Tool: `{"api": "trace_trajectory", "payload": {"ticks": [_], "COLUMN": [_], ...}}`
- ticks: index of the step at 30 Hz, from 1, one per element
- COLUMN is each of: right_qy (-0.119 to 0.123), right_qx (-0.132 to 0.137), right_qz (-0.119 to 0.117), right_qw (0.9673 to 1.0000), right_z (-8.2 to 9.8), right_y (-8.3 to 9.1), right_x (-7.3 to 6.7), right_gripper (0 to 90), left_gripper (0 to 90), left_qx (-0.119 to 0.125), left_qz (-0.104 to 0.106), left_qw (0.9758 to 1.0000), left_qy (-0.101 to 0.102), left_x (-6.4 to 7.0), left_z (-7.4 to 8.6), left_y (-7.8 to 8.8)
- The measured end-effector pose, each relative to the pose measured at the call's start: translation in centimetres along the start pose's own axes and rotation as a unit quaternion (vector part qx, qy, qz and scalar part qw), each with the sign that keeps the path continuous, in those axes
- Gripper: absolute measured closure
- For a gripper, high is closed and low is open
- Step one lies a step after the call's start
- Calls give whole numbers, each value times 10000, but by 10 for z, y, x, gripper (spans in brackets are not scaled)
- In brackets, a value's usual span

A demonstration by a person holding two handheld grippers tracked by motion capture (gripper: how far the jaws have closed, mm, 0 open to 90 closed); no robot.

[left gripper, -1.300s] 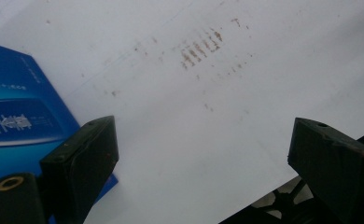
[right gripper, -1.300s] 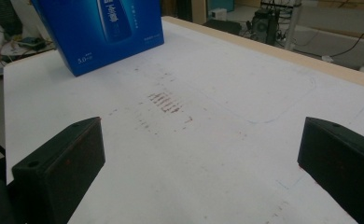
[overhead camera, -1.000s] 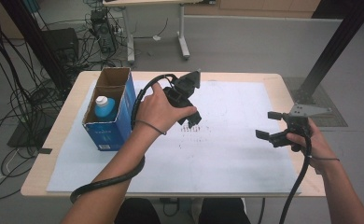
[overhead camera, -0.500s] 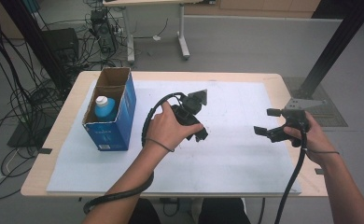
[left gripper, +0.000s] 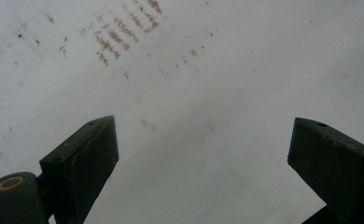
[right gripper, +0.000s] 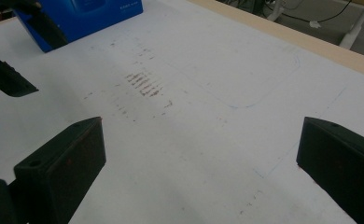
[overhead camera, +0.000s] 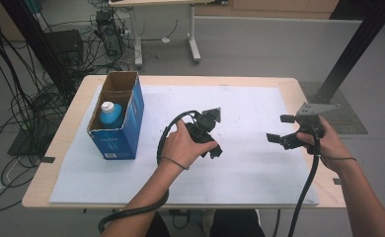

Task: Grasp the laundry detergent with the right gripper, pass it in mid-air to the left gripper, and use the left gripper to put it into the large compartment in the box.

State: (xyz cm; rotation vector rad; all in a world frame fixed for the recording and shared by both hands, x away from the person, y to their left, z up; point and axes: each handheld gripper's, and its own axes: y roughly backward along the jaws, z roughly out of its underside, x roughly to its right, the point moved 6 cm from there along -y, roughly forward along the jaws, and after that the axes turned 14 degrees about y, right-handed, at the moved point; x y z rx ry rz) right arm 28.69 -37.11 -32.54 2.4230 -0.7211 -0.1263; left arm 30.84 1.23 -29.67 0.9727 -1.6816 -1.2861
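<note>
Both tongs, left (overhead camera: 211,140) and right (overhead camera: 285,131), stood apart, empty, mid-frame over your tabletop (overhead camera: 259,84); the bottle (overhead camera: 110,113) sat upright in the blue box (overhead camera: 124,133), left of frame; probably light, rigid, slick plastic; grip below its white cap.

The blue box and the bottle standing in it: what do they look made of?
The box looks like printed cardboard: brown raw inner flaps, blue printed outer walls with a slight sheen. The bottle looks like smooth plastic, blue body with a white cap, though its surface is too small to judge further.
</note>
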Motion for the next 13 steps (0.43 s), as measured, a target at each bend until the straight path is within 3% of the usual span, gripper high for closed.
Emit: {"api": "trace_trajectory", "payload": {"ticks": [13], "right_qy": [9], "right_qx": [19], "right_qz": [17], "right_qw": [10000], "right_z": [-1], "right_y": [0], "right_x": [0], "right_gripper": [11], "left_gripper": [89], "left_qx": [75], "left_qz": [-64], "left_qw": [9999], "left_qy": [23], "left_x": [1], "left_z": [3], "left_y": [2]}}
